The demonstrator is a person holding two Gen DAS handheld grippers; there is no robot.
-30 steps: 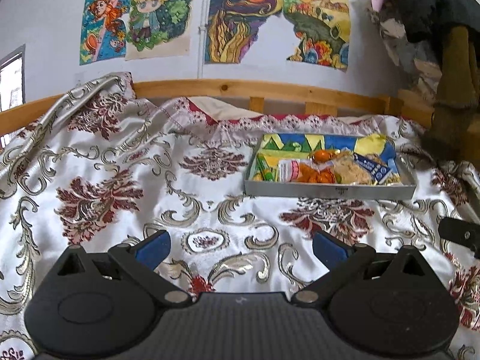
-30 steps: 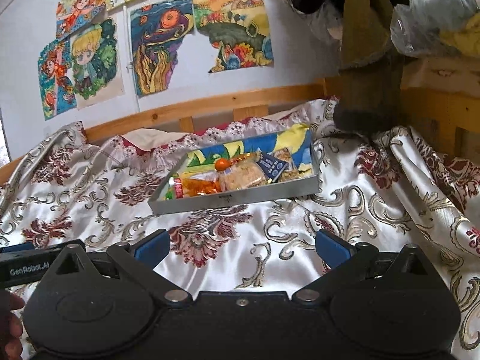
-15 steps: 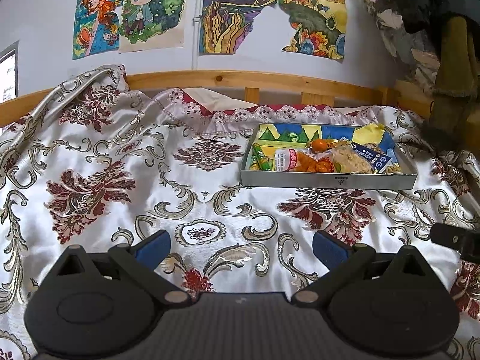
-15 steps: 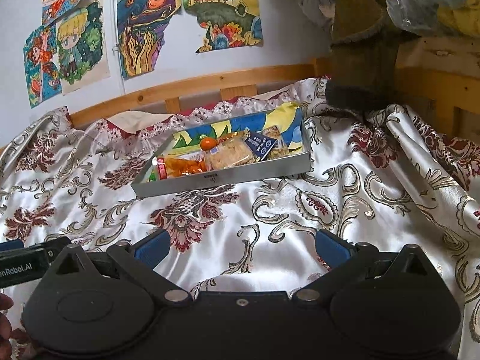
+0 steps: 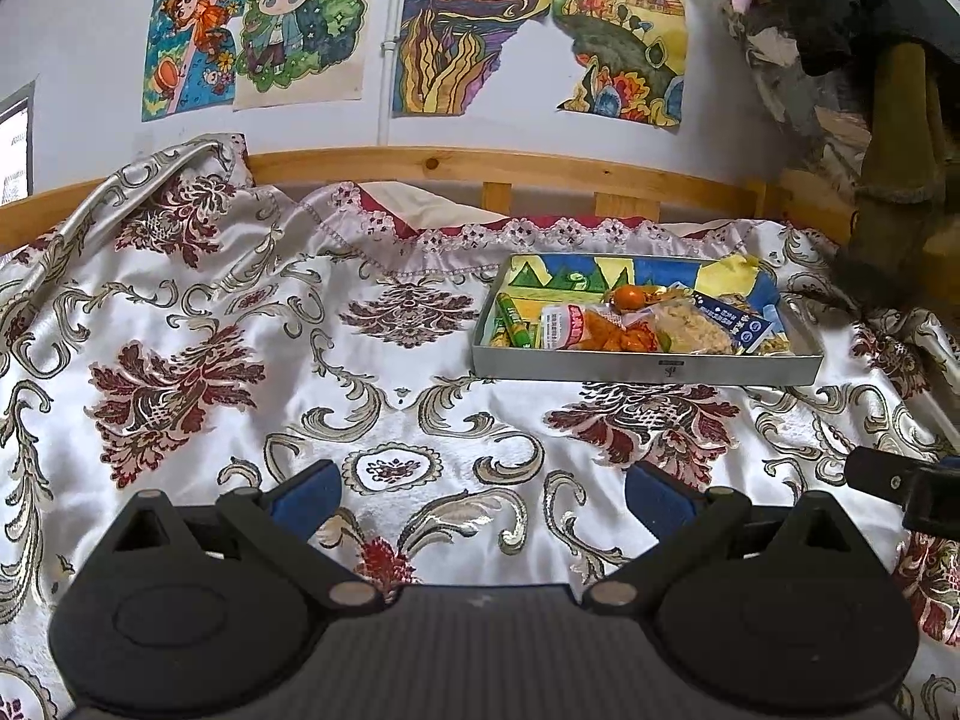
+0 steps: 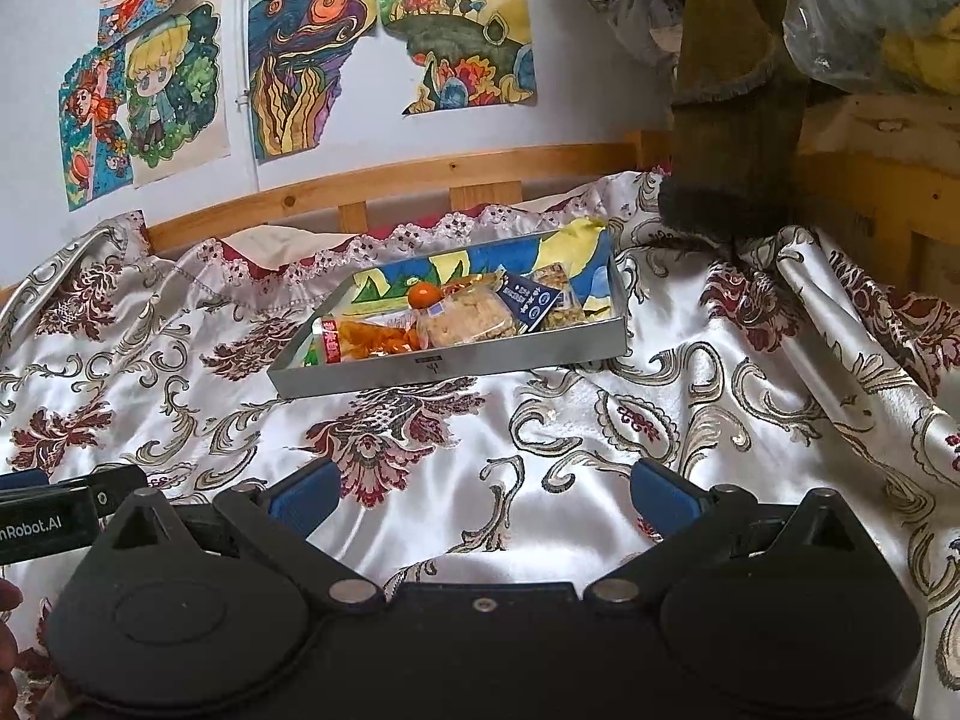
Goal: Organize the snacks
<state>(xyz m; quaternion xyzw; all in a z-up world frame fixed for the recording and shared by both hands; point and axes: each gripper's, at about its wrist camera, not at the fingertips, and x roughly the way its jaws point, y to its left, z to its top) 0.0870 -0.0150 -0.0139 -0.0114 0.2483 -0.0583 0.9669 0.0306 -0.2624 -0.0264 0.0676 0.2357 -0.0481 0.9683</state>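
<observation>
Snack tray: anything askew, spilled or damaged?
Nothing spilled. The snacks lie jumbled inside the gray tray on the bedspread: the orange fruit sits on the packets. Both the left gripper and right gripper are open and empty.

Drawings above wooden bedrail.

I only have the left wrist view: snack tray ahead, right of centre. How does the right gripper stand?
Observer: The right gripper is open, nothing between its fingers, over the cloth short of the tray.
Operator: Anything off to its right?
Observer: A wooden frame, with a plastic bag above it.
Operator: Does it see my side?
Observer: The left gripper shows at its left edge, beside the right one.
</observation>
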